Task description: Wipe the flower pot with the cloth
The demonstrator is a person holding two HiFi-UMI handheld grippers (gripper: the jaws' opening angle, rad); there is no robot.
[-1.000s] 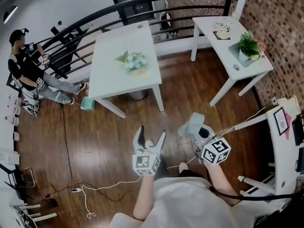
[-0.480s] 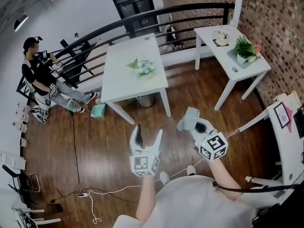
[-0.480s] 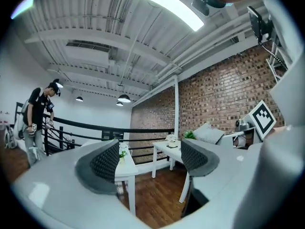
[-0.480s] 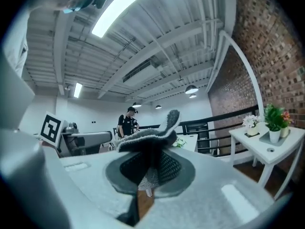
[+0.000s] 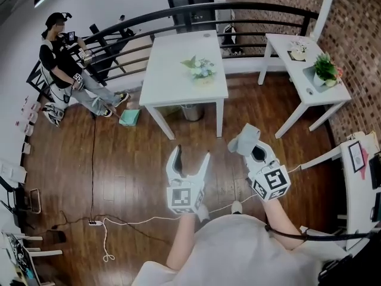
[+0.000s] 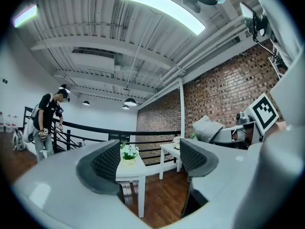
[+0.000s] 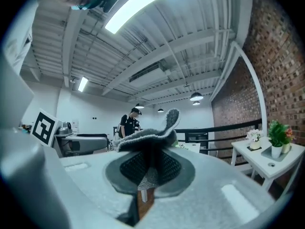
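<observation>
Pot [image 5: 323, 75]: white with a green plant, upright on a grey mat [image 5: 312, 77]. It sits at the wall-side edge of the side table [image 5: 292, 64], roughly halfway along. It also shows at the far right of the right gripper view [image 7: 276, 150]. Nothing is touching it, and both grippers are well apart from it, out over the floor [image 5: 71, 159].

Cloth [image 5: 244, 139]: grey, clamped in the right gripper [image 5: 252, 150], jaws closed on it. The loose end sticks out past the tips. In the right gripper view the cloth [image 7: 145, 136] folds over the top of the closed jaws and curls up, with a bit hanging below; gripper [image 7: 148, 168].

Left gripper [image 5: 190, 155]: jaws apart and empty, and they have just been closing. In the left gripper view [image 6: 150, 157] only the room shows between the pads.

The grippers are side by side, level, on the near side of the centre table [image 5: 178, 70] and left of the side table.

Rest:
- Centre table: white, with a bouquet [image 5: 199, 68] toward its right edge and a bin [image 5: 191, 112] underneath.
- Far corner of the side table: a small white flower piece [image 5: 297, 47].
- Near corner of the side table: a small round item [image 5: 309, 91]; can't tell what it is.
- Brick wall [image 5: 357, 28] behind the side table.
- Person [image 5: 59, 61] seated by the railing [image 5: 137, 22], upper left.
- Cable [image 5: 119, 222] lying loose on the floor.
</observation>
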